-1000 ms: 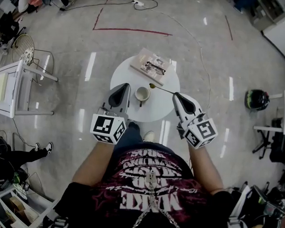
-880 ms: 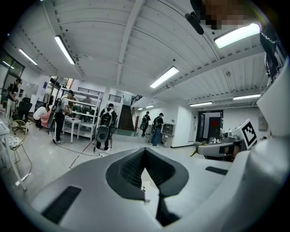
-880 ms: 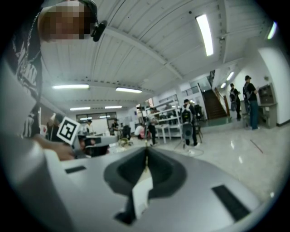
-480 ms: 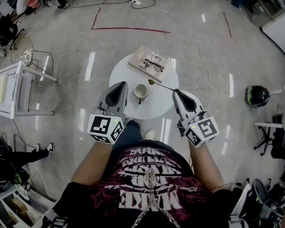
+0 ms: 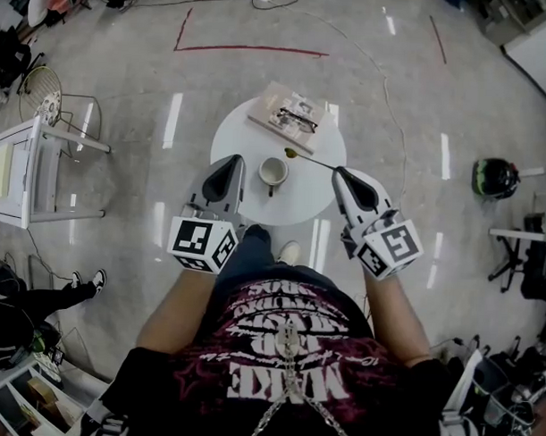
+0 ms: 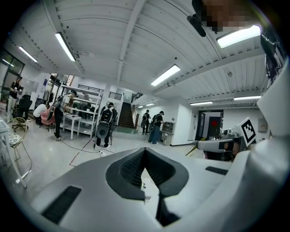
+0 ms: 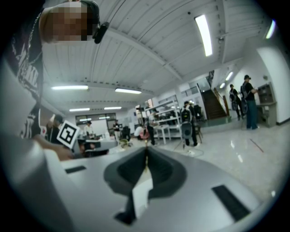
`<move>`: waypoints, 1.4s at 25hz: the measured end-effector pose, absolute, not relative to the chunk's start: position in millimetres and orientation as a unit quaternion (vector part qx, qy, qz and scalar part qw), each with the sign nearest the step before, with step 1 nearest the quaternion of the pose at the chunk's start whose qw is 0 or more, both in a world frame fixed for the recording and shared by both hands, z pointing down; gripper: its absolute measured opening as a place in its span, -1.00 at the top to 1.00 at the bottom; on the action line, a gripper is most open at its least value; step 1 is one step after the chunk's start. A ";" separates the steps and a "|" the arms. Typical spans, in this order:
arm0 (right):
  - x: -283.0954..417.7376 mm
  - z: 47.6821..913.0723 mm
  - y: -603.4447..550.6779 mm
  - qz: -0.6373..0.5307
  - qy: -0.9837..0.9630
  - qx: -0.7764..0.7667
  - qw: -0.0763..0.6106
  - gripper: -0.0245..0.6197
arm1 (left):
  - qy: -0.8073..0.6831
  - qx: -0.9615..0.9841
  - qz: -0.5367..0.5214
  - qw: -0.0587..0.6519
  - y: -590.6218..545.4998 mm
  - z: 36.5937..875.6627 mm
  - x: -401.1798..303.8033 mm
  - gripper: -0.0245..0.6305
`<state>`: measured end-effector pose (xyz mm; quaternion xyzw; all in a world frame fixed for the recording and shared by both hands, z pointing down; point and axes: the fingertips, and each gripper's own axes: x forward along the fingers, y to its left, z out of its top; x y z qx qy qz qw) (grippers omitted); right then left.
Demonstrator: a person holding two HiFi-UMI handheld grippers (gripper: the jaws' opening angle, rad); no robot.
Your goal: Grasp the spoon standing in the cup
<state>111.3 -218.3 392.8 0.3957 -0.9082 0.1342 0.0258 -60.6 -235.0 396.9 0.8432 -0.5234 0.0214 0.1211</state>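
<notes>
— Where is the spoon (image 5: 313, 159)?

— Out of the cup (image 5: 273, 172). It is a slim golden one, and the right tongs (image 5: 338, 173) have it clenched by the end of its handle. It sticks out from their tip over the right side of the round white counter (image 5: 235, 140). Its bowl points toward the far edge and ends just past the cup's right rim, clear of it.

— Does the right gripper view agree?

— Yes. The two dark pads are pressed together there, with a thin yellowish strip of handle between them.

— And the cup?

— It stands upright near the middle of the counter, a little toward the near edge, with its handle turned to the near side. I cannot tell what is inside it.

— What about the left tongs (image 5: 232, 164)?

— Clenched on nothing. In the left gripper view their jaws meet at the tip and nothing sits between them. They hover over the counter's left edge, beside the cup but apart from it.

— Anything else on the counter?

— A book (image 5: 275, 110) lies askew at the far edge, with a pair of eyeglasses (image 5: 297, 122) on top of it.

— How do the two tongs sit relative to each other?

— Both point away from the person toward the far edge, with the cup between them.
</notes>
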 end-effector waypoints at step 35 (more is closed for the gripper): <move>69.5 580.3 -268.4 0.279 -0.864 0.394 0.146 0.81 | -0.494 0.824 0.117 0.250 -297.8 567.8 -88.5 0.85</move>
